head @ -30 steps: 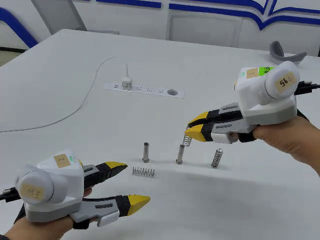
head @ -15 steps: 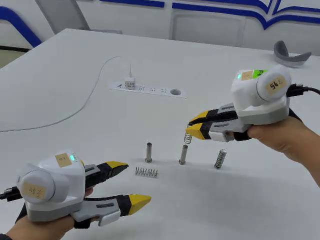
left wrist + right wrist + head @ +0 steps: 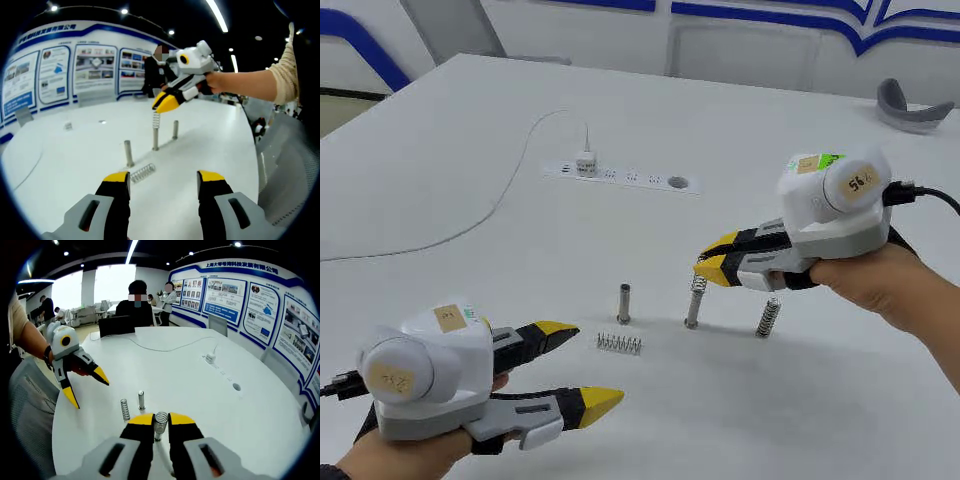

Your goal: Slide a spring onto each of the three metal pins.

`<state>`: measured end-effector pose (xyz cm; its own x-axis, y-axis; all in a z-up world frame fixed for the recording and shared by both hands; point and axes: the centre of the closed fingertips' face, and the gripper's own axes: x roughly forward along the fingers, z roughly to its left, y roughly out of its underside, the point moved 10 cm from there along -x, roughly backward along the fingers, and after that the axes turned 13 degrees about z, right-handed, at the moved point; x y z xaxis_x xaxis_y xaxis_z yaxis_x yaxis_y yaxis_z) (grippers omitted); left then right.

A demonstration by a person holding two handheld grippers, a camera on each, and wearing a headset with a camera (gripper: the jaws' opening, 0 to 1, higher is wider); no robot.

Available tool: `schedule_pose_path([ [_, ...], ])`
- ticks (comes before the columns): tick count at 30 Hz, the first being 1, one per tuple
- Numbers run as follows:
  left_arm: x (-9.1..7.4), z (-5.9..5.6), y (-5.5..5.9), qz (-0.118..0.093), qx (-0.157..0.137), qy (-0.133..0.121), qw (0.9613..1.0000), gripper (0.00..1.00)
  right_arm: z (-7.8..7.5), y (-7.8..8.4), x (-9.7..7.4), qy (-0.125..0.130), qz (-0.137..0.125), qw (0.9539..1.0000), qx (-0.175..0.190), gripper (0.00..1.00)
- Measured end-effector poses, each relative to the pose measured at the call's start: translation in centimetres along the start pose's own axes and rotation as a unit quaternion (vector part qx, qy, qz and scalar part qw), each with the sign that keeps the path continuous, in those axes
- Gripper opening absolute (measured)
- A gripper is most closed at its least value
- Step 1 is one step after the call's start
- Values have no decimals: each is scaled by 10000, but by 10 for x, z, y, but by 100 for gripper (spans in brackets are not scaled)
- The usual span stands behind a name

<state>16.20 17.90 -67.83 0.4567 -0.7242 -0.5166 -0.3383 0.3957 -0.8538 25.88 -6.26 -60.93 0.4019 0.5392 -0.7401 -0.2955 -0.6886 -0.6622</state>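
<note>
Three metal pins stand on the white table. The left pin (image 3: 624,303) is bare. The right pin (image 3: 767,318) carries a spring. My right gripper (image 3: 710,266) is shut on a spring (image 3: 698,287), upright at the top of the middle pin (image 3: 692,315); the right gripper view shows the held spring (image 3: 160,422) between its yellow jaws. A loose spring (image 3: 619,343) lies flat in front of the left pin. My left gripper (image 3: 585,365) is open, low at the front left, with the loose spring (image 3: 142,173) just beyond its tips.
A white power strip (image 3: 620,175) with a plug (image 3: 586,160) and a thin cable lies behind the pins. A grey curved object (image 3: 910,105) rests at the far right. Seated people (image 3: 137,310) are beyond the table.
My right gripper has brought the spring down and in line over the middle pin's top. The left gripper has stayed put; the head camera has shifted slightly.
</note>
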Motion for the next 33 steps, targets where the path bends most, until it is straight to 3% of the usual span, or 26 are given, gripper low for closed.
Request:
schedule_pose_path([
  [33, 0, 0, 5, 66, -50, -3, 10000, 54, 7, 33, 40, 116, 221, 9990, 363, 12],
])
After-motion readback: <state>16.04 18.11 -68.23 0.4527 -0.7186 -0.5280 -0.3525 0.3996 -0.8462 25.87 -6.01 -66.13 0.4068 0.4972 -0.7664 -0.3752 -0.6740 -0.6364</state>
